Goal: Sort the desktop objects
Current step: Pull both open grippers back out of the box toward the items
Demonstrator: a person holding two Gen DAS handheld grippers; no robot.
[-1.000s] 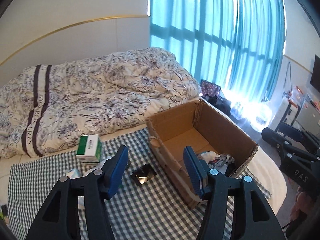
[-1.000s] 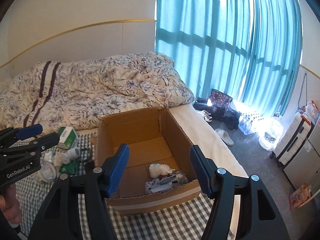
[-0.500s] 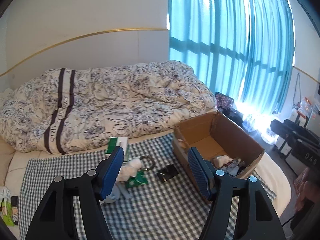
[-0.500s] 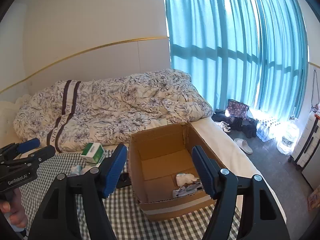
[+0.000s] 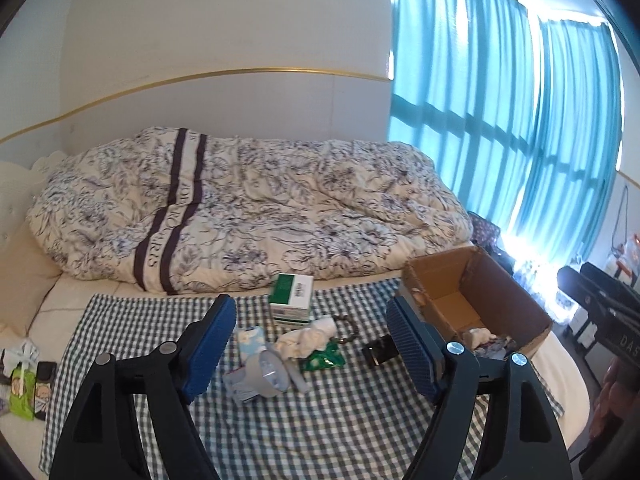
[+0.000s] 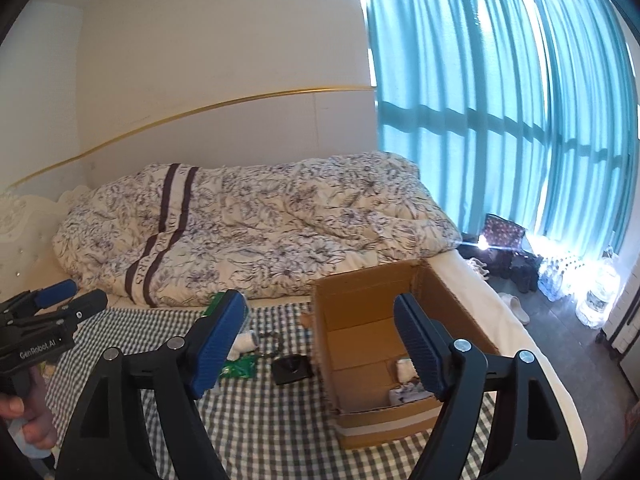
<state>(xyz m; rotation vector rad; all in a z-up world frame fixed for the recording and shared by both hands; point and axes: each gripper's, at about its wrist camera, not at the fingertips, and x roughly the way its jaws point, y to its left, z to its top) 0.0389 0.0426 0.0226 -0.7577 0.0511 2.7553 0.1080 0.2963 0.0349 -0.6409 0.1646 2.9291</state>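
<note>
Clutter pile between spread left fingers.

Left gripper: black triangulated frame with cut-out openings, silver screw heads, ribbed blue finger pads. Right gripper: same black frame, silver screws, ribbed blue pads. White "GenRobot.AI" lettering on the left unit's body; bare skin of left hand.

Left gripper body reads "GenRobot.AI".
</note>
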